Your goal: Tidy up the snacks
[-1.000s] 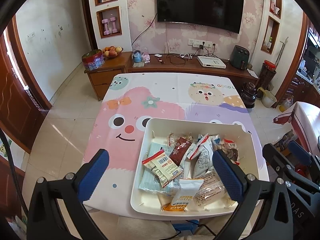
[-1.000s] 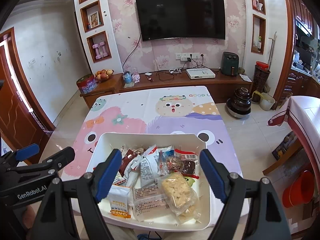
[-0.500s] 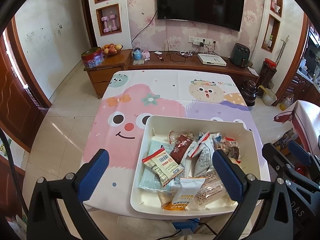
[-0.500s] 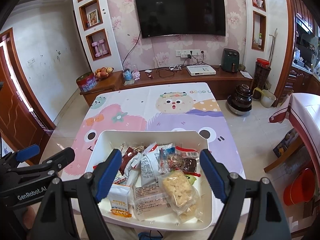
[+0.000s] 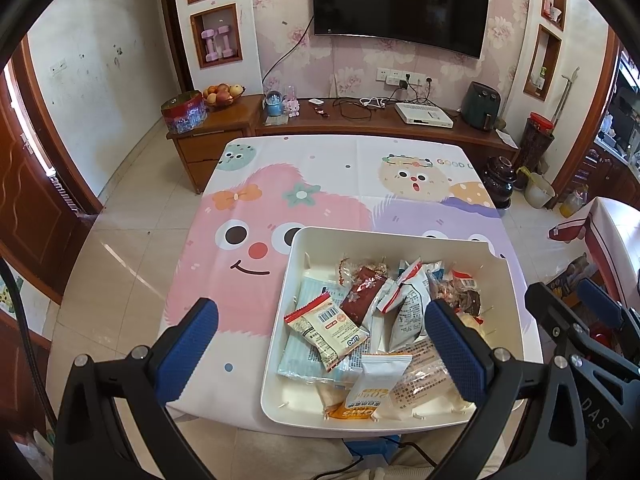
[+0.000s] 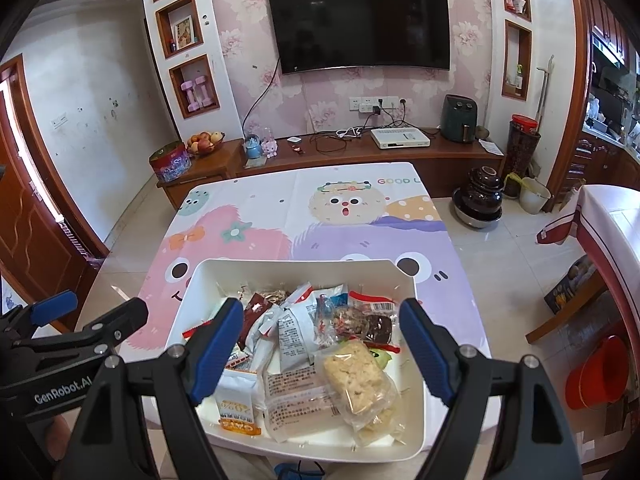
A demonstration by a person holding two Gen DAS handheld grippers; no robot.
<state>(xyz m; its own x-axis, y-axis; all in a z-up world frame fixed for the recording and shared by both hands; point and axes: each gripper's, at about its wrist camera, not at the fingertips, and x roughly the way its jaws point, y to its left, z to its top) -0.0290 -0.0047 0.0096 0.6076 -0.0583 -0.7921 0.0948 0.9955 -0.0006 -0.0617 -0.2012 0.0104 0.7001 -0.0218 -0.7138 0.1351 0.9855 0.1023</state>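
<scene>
A white tray (image 5: 392,236) sits at the near right of the table, piled with wrapped snacks. Among them are a red-edged barcode packet (image 5: 326,330), a dark red wrapper (image 5: 362,294) and a white sachet with an orange foot (image 5: 370,384). My left gripper (image 5: 318,316) hovers open over the tray's left half, holding nothing. In the right wrist view the tray (image 6: 296,264) shows a clear pack of puffed rice cake (image 6: 356,380) nearest me. My right gripper (image 6: 320,312) is open above the pile, its pads touching no packet.
The cartoon-print tablecloth (image 5: 280,184) covers the table beyond and left of the tray. A wooden TV bench (image 5: 360,120) stands behind the table. Tiled floor lies on both sides, with a dark pot (image 6: 478,200) and a red bucket (image 6: 596,372) to the right.
The right wrist view has drifted very slightly. Both grippers stay open and the snacks lie as before.
</scene>
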